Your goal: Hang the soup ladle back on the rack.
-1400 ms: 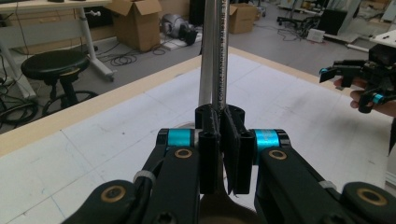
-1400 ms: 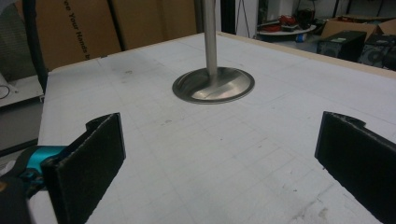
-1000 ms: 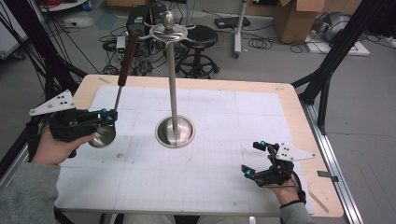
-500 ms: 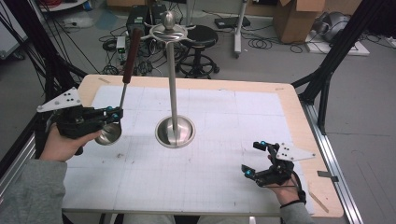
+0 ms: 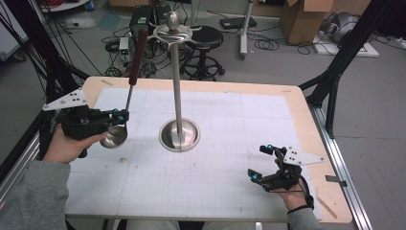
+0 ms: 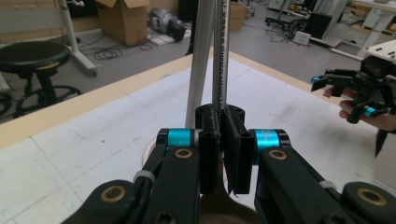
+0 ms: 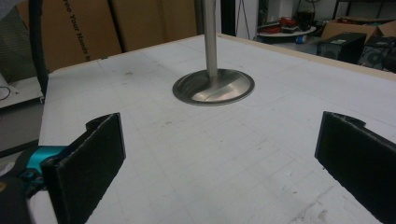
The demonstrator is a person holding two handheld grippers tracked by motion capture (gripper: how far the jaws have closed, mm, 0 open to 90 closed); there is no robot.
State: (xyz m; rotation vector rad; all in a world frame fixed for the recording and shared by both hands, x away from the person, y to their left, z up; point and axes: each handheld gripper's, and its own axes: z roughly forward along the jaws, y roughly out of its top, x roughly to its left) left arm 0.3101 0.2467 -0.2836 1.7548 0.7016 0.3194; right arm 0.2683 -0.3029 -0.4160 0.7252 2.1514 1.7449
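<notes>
Grey floor (image 5: 378, 110), black stool (image 5: 205, 36), boxes (image 5: 300, 19)

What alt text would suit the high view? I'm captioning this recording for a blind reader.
The left gripper is shut on the thin metal stem of a ladle, holding it upright with its bowl low over the white table, left of a tall steel hanging stand. The right gripper rests open near the table's front right corner.

"Your Hands" on cardboard box (image 7: 70, 32)
</notes>
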